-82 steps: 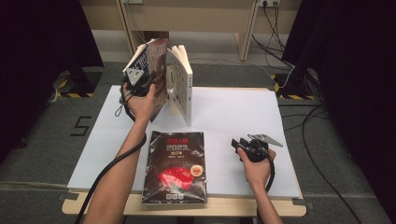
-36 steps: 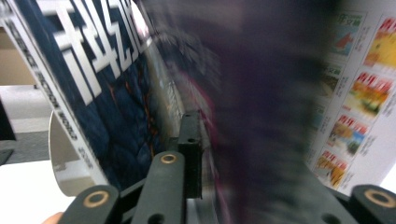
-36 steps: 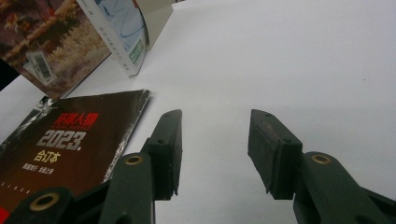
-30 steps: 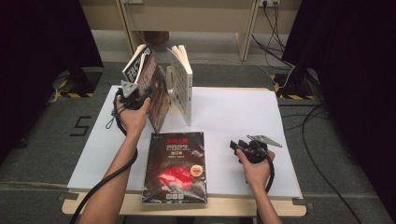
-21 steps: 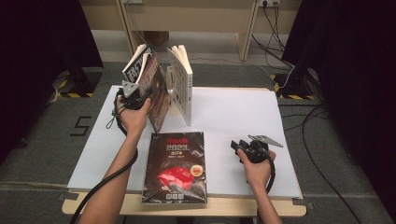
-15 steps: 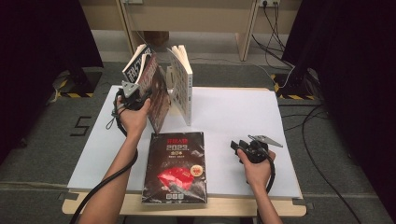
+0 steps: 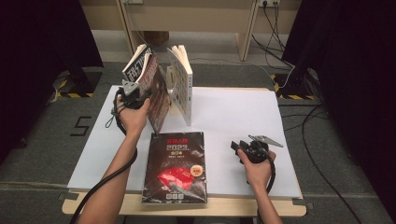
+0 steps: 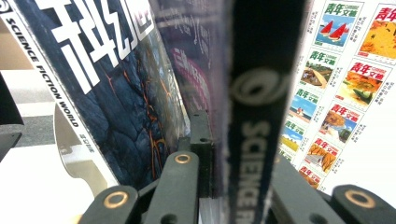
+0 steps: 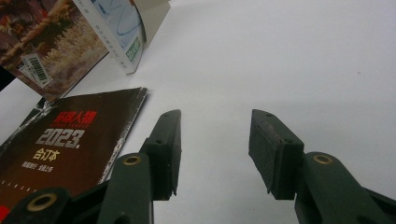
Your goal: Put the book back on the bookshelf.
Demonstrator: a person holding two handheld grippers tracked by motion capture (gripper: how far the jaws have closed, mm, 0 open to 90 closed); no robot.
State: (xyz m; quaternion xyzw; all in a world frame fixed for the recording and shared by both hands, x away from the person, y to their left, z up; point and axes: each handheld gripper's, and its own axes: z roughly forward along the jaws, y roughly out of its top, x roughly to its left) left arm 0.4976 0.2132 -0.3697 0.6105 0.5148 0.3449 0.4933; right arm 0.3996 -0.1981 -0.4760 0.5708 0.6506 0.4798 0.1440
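Note:
Three magazines stand on edge at the table's back. A "Science Fiction World" issue (image 7: 137, 63) (image 8: 107, 84) leans left, a dark red one (image 7: 158, 95) is in the middle, and a white one (image 7: 183, 81) (image 8: 348, 70) stands on the right. My left gripper (image 7: 134, 94) (image 8: 233, 140) has just been closing its jaws and is shut on the dark spine (image 8: 257, 116) of the middle magazine. A black and red "2023" volume (image 7: 176, 165) (image 9: 70, 140) lies flat at the front. To its right my right gripper (image 7: 236, 147) (image 9: 215, 126) rests open just above the table, with nothing between its jaws.
The white table (image 7: 233, 112) has bare surface on its right half. A metal bookend (image 8: 77, 156) shows behind the left magazine. Cables run over the floor to the right. Dark curtains stand at both sides, and a wooden bench stands behind the table.
The left hand has come down from high on the standing magazines to their lower left side. The middle magazine now tilts further left. The right hand has kept still.

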